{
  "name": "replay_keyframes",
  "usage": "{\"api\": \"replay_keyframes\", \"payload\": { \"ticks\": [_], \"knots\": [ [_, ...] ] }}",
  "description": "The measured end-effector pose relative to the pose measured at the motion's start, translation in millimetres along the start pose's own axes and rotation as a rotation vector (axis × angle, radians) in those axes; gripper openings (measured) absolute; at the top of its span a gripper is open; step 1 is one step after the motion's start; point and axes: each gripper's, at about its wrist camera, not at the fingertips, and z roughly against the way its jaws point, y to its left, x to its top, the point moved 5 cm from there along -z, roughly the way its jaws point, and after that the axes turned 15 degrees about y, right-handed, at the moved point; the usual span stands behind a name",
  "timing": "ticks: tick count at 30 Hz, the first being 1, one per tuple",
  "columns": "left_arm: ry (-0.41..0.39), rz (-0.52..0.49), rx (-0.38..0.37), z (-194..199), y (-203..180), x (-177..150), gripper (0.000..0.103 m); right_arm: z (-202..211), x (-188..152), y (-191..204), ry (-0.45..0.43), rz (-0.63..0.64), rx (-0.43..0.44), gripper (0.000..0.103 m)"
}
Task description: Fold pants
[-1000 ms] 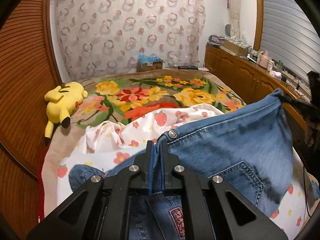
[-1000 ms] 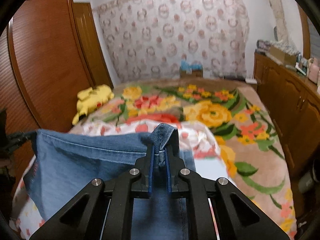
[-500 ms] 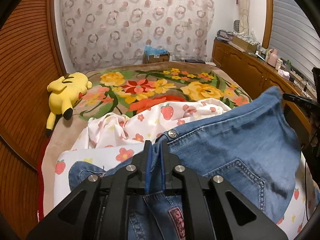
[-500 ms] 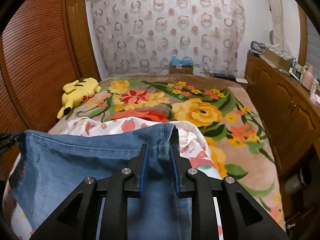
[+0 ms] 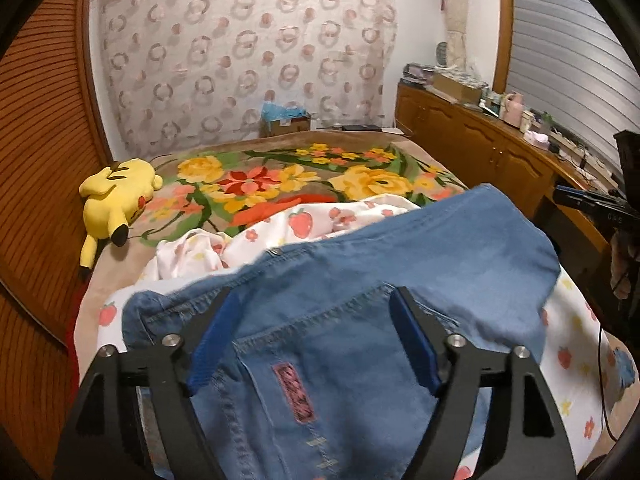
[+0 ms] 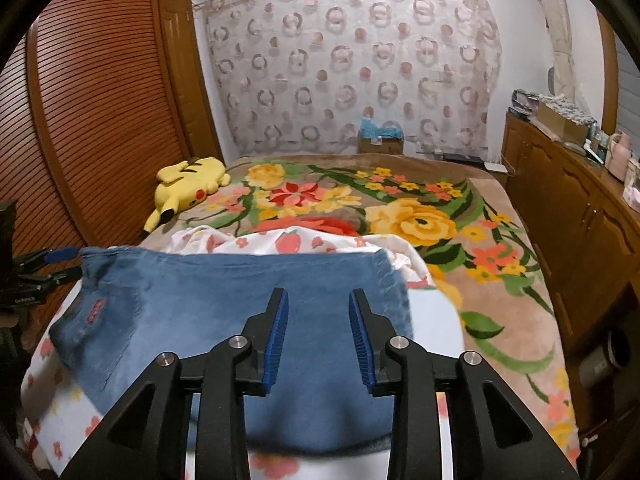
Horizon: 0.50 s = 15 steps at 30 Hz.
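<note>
Plainly, the blue denim pants (image 5: 400,264) lie folded on a strawberry-print sheet (image 5: 304,220) over the floral blanket (image 6: 420,216); a pink patch (image 5: 298,392) on the back pocket carries dark marks too blurred to read. Both jaws are opening with denim lying between them, unpinched: the left gripper (image 5: 316,304) spread wide, the right gripper (image 6: 319,300) parted less.

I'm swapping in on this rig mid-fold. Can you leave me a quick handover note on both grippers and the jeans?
Left gripper: jaws opening, nothing pinched; the denim lies below them.
Right gripper: jaws opening, also clear of the cloth.
Jeans: folded over, lying on the strawberry-print sheet at the near end of the bed, pocket with pink label up.
Done: this fold is laid down and let go.
Left: probably smooth it and fold again if a smaller bundle is wanted.
</note>
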Motion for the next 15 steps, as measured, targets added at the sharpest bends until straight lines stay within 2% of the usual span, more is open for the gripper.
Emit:
{"api": "replay_keyframes", "payload": {
  "ticks": [10,15],
  "knots": [
    [0.000,-0.025,-0.033,15.7,-31.8,-26.0,0.079,18.1,-32.9,15.7,0.021,0.010,0.048,0.041],
    [0.006,-0.026,-0.031,22.8,-33.8,-43.1,0.079,18.8,-47.2,28.1,0.049,0.016,0.076,0.041]
  ]
}}
